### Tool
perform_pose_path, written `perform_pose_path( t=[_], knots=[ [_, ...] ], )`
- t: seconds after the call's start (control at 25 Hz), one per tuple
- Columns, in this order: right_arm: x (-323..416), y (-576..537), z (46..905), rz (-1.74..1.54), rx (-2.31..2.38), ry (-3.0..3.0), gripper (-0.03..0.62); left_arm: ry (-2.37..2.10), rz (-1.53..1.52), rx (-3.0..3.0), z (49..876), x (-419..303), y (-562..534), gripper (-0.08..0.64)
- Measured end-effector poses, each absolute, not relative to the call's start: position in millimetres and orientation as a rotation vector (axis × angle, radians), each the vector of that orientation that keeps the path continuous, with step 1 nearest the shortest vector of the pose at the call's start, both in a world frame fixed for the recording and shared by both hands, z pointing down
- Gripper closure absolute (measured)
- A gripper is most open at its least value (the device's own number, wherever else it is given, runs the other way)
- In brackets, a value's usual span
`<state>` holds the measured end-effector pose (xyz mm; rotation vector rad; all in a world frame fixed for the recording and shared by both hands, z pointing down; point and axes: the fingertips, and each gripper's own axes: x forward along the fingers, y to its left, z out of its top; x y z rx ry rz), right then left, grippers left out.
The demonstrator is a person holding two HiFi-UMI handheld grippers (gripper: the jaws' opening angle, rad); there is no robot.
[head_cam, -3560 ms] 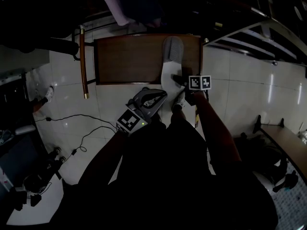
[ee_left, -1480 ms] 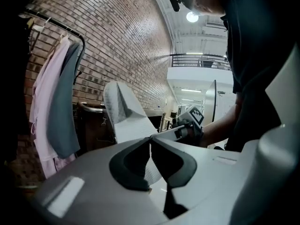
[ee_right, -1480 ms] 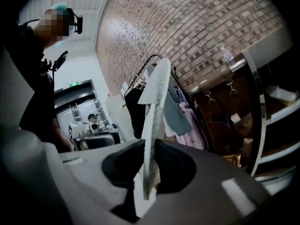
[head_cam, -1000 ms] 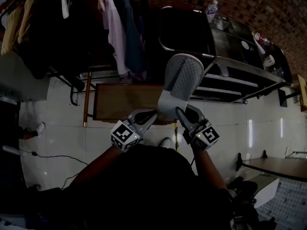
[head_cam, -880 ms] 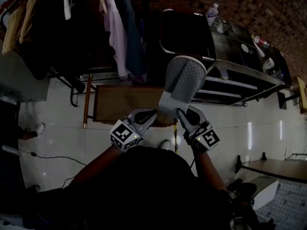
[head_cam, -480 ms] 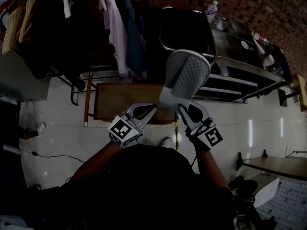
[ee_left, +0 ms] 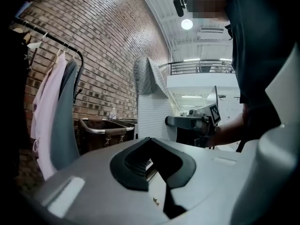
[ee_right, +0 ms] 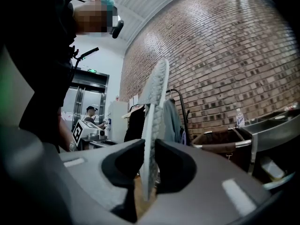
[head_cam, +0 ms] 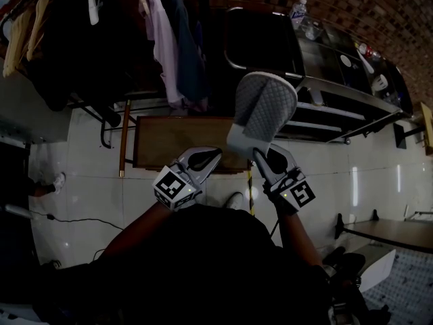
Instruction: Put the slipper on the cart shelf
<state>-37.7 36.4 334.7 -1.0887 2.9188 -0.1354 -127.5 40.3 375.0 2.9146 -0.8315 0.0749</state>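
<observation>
Up in the air before the metal cart (head_cam: 333,88), the right tool (head_cam: 262,157) clamped the grey slipper (head_cam: 262,110) upright by its lower end. The left tool (head_cam: 205,158) seemed closed on nothing.

The slipper (head_cam: 262,114) is grey with a small diamond pattern, paler and off-white toward its lower end. The left gripper (head_cam: 206,156) and right gripper (head_cam: 260,158) are both light grey with black pads, and each carries a marker cube (head_cam: 172,187) patterned in black-and-white squares. The brick wall (ee_right: 225,55) is reddish brown with pale mortar lines. The floor (head_cam: 81,161) is glossy white tile, and the low surface (head_cam: 176,141) is brown wood. A pink garment (head_cam: 159,26), very pale, hangs beside a blue-grey garment (head_cam: 186,39).
</observation>
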Motion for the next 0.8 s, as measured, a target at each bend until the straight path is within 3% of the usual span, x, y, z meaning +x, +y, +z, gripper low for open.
perform_pose_path(
  t=[0.52, 0.8],
  knots=[
    [-15, 45, 353, -0.221, -1.066, 2.959, 0.529, -0.811, 0.117, 2.898, 384, -98, 47, 0.559],
    [21, 45, 381, -0.439, -1.020, 2.965, 0.529, -0.792, 0.131, 2.924, 388, -57, 48, 0.558]
  ],
)
